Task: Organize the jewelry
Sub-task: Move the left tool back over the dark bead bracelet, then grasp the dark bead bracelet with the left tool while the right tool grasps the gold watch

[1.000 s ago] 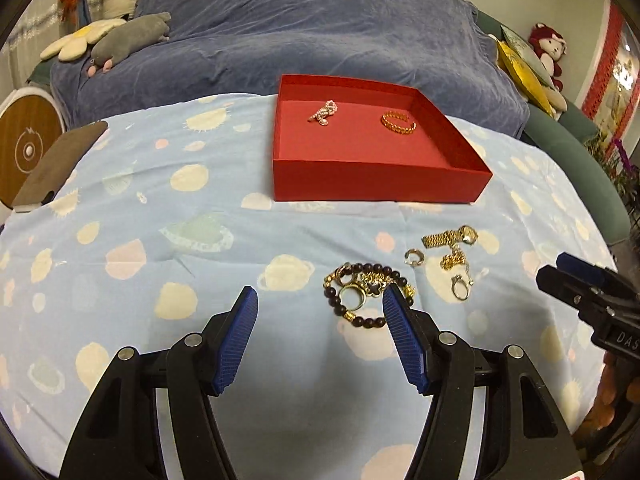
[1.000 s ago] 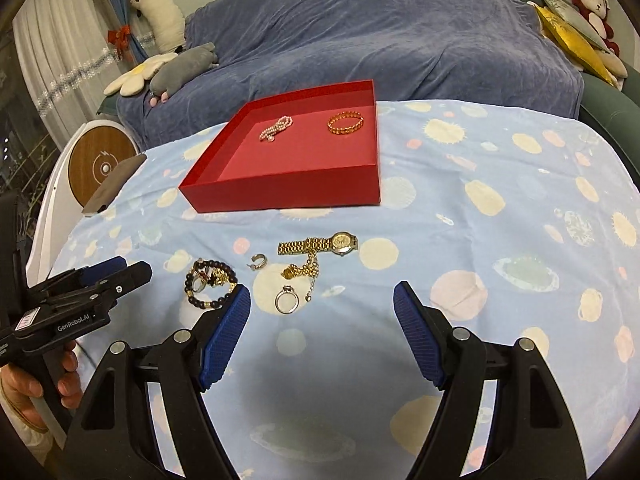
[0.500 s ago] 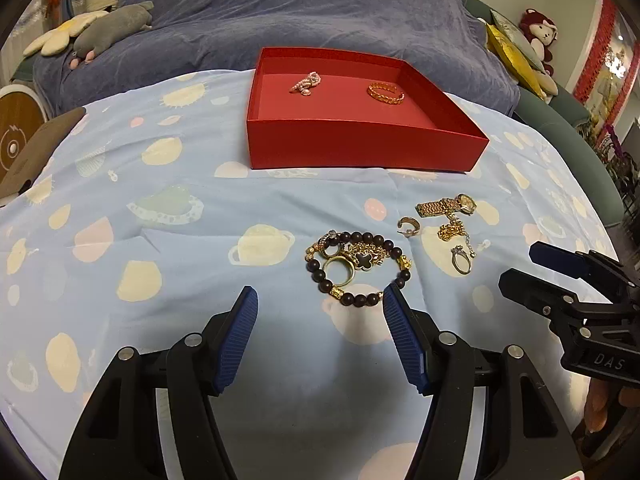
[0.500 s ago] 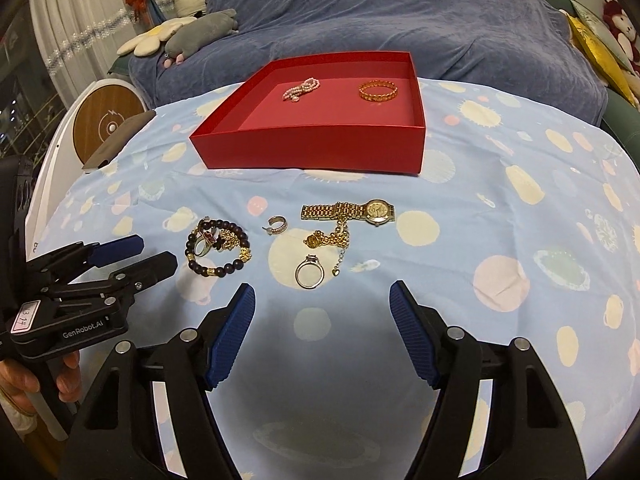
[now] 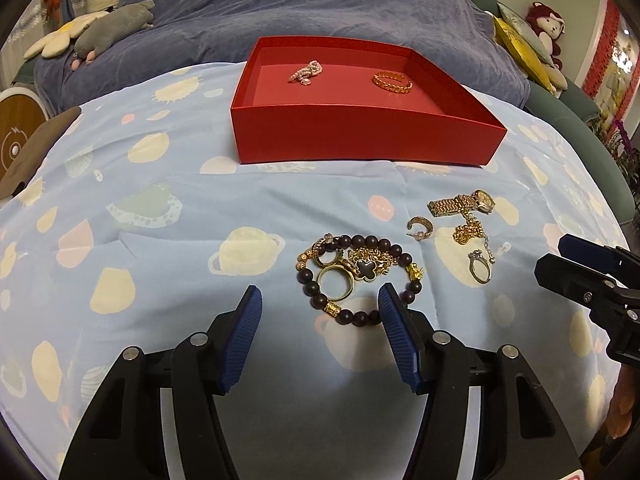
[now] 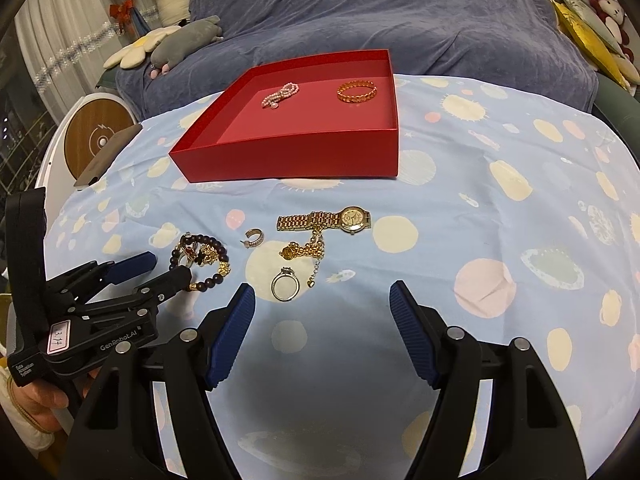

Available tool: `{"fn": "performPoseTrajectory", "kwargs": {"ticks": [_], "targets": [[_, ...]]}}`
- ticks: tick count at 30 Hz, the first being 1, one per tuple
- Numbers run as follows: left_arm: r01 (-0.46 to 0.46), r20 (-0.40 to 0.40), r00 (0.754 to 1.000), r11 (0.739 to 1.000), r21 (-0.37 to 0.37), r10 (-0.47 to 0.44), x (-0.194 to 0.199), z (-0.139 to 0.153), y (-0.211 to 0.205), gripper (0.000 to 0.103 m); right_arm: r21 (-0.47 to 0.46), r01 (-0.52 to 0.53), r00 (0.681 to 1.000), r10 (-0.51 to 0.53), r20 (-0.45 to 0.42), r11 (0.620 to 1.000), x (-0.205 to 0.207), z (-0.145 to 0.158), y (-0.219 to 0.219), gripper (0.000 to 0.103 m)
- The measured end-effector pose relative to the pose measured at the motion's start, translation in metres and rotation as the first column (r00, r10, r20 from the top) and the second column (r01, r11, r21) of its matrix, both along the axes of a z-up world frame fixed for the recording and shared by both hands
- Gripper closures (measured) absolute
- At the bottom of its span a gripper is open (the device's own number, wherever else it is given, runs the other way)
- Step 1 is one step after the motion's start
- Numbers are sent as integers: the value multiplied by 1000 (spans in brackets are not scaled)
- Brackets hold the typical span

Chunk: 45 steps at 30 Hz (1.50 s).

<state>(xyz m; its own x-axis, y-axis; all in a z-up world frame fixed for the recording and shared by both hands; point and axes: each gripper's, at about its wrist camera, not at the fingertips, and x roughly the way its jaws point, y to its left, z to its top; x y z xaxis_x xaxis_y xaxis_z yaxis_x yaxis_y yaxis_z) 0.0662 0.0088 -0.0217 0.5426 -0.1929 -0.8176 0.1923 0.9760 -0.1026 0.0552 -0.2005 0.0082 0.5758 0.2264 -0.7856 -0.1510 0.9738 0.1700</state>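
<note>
Two hand-held grippers: left hand-held gripper [image 5: 320,298], right hand-held gripper [image 6: 322,294]; one red tray [image 5: 360,136]

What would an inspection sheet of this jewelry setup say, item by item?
Surface: blue tablecloth with pale planet prints, slightly creased.
Job's things: red tray holds a pearl piece and a gold bangle. On the cloth: dark bead bracelet tangled with gold rings, small hoop earring, gold watch, gold chain, silver ring.
Clutter: brown flat object at the cloth's left edge.
Grippers: left gripper open, the bracelet just beyond its tips; its jaws have just been closing. Right gripper open, empty.
Cables: nothing seen.
Surroundings: purple-covered sofa, plush toys, cushions.
</note>
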Motion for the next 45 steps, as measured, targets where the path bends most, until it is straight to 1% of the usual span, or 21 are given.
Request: {"fn": "performPoseTrajectory", "kwargs": {"ticks": [5,8,10,12,13,15,16,17,21,25,30,37,41,45], "targets": [[-6,13,1000,1000,12,6,1,-2,-5,45,14,16,1000,-16,-7,1000,2,0,-5,35],[1,31,1000,999,37,-2,-1,-4,-8,53,12,16,1000,-16,-5,1000,3,0,-5,35],[9,46,999,998,62,-12,-3,-4,-10,61,12,17,1000,-17,-5,1000,2,0,-5,35],[17,68,997,995,95,-23,-6,-5,-12,74,13,17,1000,-17,-6,1000,3,0,-4,35],[22,75,997,994,103,-30,-8,-6,-12,76,13,17,1000,-17,-6,1000,3,0,-4,35],[35,85,995,993,111,-45,-10,-5,-12,89,12,16,1000,-16,-5,1000,3,0,-4,35],[41,86,995,993,110,-51,-10,-5,-12,92,12,16,1000,-16,-4,1000,3,0,-4,35],[50,85,995,993,103,-59,-11,-5,-11,98,13,17,1000,-17,-4,1000,4,1,-3,35],[69,64,995,997,24,-71,-12,-1,-6,98,15,14,1000,-14,1,1000,6,3,0,35],[81,79,994,996,-22,-79,-16,11,-5,98,16,14,1000,-14,6,1000,7,5,1,35],[99,94,992,987,-125,-88,-21,33,-1,98,19,22,1000,-22,10,1000,11,7,1,35],[110,120,989,976,-188,-88,-24,53,-1,98,14,42,999,-42,24,999,22,8,0,35],[117,134,987,961,-250,-86,-23,69,4,98,15,61,998,-61,24,998,35,4,-1,35],[104,158,985,955,-278,-62,-20,83,15,98,35,79,997,-78,-12,996,47,-6,-3,38]]}}
